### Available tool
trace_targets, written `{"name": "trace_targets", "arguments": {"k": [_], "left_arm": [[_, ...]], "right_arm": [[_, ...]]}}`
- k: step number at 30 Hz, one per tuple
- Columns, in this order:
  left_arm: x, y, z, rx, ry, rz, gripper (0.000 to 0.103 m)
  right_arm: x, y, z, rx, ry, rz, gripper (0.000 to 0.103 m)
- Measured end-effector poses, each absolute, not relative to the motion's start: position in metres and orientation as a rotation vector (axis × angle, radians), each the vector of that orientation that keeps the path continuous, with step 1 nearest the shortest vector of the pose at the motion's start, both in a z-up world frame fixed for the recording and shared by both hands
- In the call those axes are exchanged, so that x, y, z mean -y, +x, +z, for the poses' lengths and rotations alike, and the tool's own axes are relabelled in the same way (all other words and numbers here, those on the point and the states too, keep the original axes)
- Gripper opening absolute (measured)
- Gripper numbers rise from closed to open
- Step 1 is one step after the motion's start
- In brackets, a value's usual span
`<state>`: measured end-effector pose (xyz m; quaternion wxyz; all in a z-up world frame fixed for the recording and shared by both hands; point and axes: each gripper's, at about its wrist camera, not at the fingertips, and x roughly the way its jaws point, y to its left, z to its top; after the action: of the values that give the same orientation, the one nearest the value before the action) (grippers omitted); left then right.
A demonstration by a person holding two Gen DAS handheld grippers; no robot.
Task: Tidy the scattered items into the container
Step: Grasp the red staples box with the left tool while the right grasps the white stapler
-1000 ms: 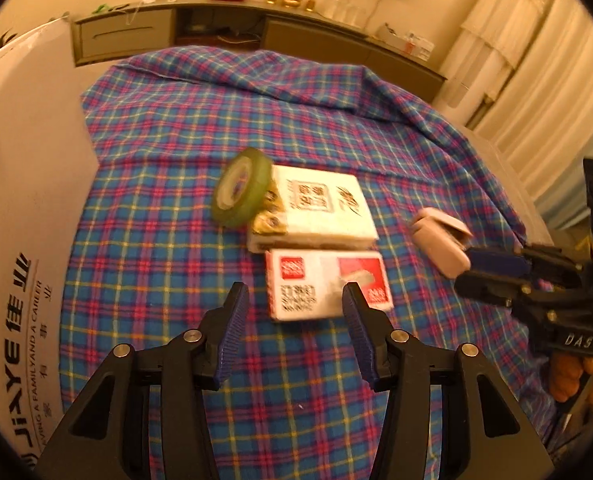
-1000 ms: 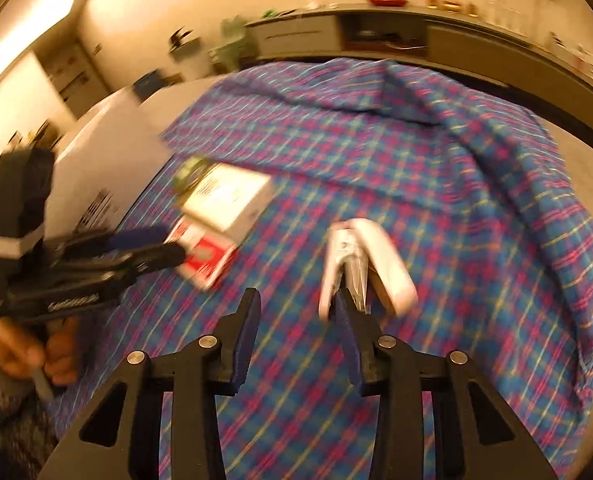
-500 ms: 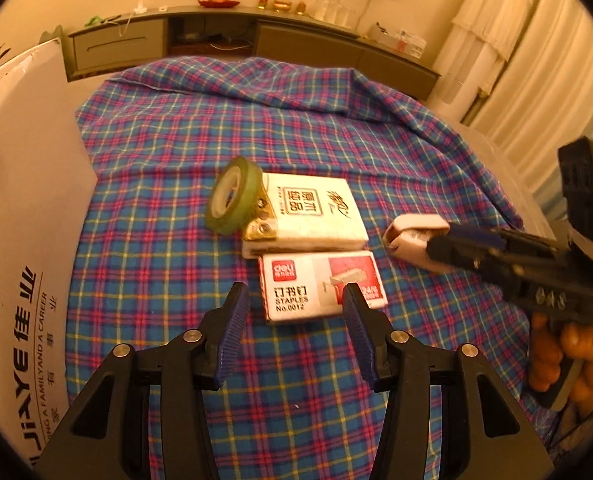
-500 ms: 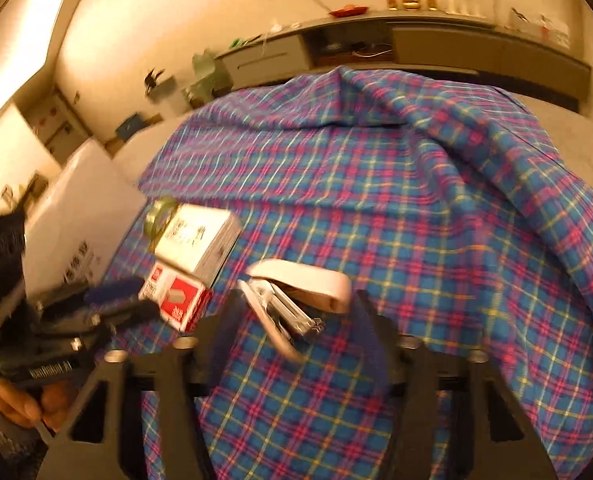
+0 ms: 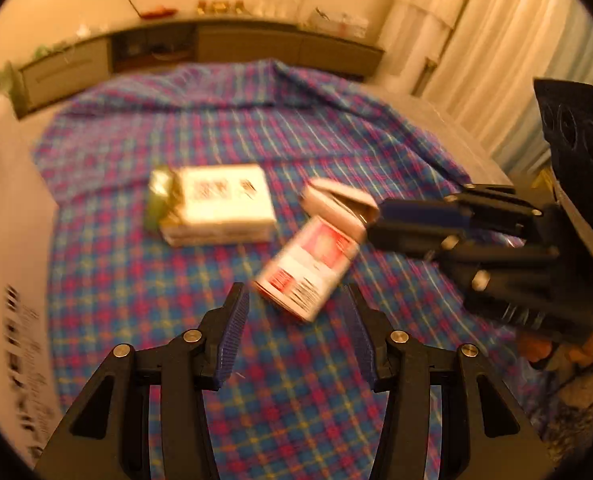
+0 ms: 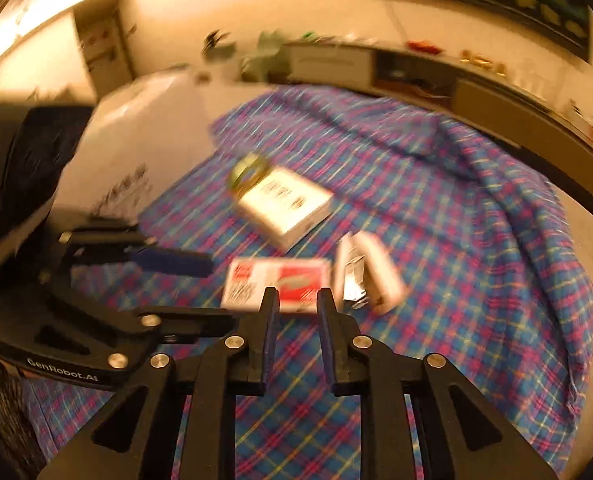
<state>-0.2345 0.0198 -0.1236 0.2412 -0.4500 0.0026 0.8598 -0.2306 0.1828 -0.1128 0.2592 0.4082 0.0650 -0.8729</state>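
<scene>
A red-and-white staples box [image 5: 308,272] [image 6: 278,284] lies on the plaid cloth, close in front of my open left gripper [image 5: 296,312]. A white stapler [image 5: 336,204] [image 6: 370,270] lies just beyond it. My right gripper [image 6: 295,312] stands with its jaws narrowly apart and empty, behind the staples box and left of the stapler; it also shows in the left wrist view [image 5: 376,224], tips next to the stapler. A white tissue pack [image 5: 222,200] [image 6: 284,206] and a green tape roll [image 5: 158,196] [image 6: 248,170] lie farther back. The white cardboard box [image 5: 4,240] [image 6: 136,136] stands at the left.
The plaid cloth [image 5: 296,400] covers the table, bunched at its far side [image 6: 436,136]. A low cabinet [image 5: 216,44] runs along the back wall and curtains [image 5: 496,48] hang at the right. The left gripper also shows in the right wrist view [image 6: 176,262].
The right gripper let go of the stapler, which now lies on the cloth beside the staples box. The staples box has turned askew. Both views swung and blurred.
</scene>
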Motion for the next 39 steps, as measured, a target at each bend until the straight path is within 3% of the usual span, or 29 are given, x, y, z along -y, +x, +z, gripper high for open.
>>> {"name": "trace_targets", "arguments": {"k": [2, 3, 4, 8, 10, 13, 16, 22, 26, 28, 31, 35, 39], "left_arm": [[-0.019, -0.241, -0.125, -0.006, -1.219, 2.371, 0.052], [-0.021, -0.244, -0.126, -0.013, -1.209, 2.374, 0.052], [-0.026, -0.246, -0.129, -0.035, -1.193, 2.367, 0.052], [-0.045, -0.246, -0.144, -0.173, -1.167, 2.323, 0.052], [-0.048, -0.244, -0.148, -0.181, -1.166, 2.316, 0.054], [-0.043, -0.248, -0.150, -0.103, -1.207, 2.310, 0.052], [-0.039, -0.248, -0.149, -0.087, -1.228, 2.332, 0.051], [-0.033, -0.245, -0.146, -0.087, -1.307, 2.403, 0.047], [-0.030, -0.234, -0.144, -0.148, -1.333, 2.440, 0.046], [-0.027, -0.231, -0.144, -0.124, -1.354, 2.426, 0.045], [-0.021, -0.232, -0.147, -0.052, -1.385, 2.401, 0.045], [-0.021, -0.235, -0.146, -0.032, -1.369, 2.413, 0.046], [-0.023, -0.238, -0.146, -0.043, -1.344, 2.422, 0.046]], "right_arm": [[-0.195, -0.237, -0.110, -0.084, 1.101, -2.442, 0.039], [-0.202, -0.243, -0.113, -0.027, 1.115, -2.478, 0.054], [-0.206, -0.249, -0.117, 0.012, 1.136, -2.495, 0.062], [-0.208, -0.264, -0.138, 0.145, 1.237, -2.404, 0.062], [-0.207, -0.267, -0.145, 0.160, 1.269, -2.399, 0.049], [-0.206, -0.268, -0.140, 0.177, 1.269, -2.417, 0.047], [-0.195, -0.260, -0.128, -0.011, 1.228, -2.492, 0.047], [-0.161, -0.230, -0.125, -0.718, 1.059, -2.612, 0.047], [-0.146, -0.201, -0.137, -0.958, 0.937, -2.477, 0.049], [-0.151, -0.201, -0.138, -0.863, 0.963, -2.452, 0.053], [-0.178, -0.216, -0.124, -0.499, 1.053, -2.487, 0.069], [-0.200, -0.232, -0.116, -0.114, 1.119, -2.468, 0.069], [-0.205, -0.243, -0.126, 0.041, 1.173, -2.484, 0.069]]}}
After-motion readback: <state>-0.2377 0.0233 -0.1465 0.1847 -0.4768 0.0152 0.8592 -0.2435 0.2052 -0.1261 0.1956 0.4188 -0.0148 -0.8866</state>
